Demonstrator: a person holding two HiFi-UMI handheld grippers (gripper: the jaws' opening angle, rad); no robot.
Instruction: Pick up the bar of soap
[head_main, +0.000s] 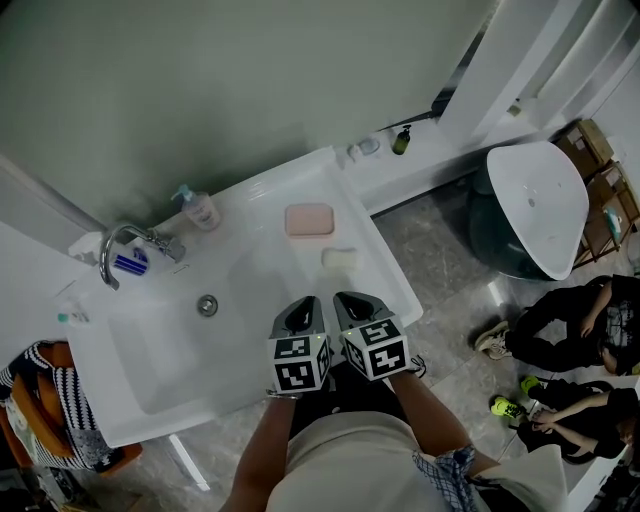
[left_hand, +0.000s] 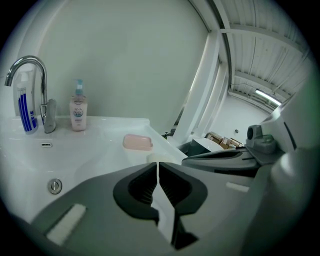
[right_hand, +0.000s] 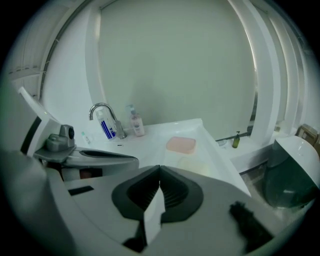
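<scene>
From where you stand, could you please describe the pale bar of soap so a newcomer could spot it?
Find the white sink against the wall, then its ledge right of the basin. The bar of soap lies there, nearer the person than the pink soap dish; it is smaller and cream-white, not pink.
</scene>
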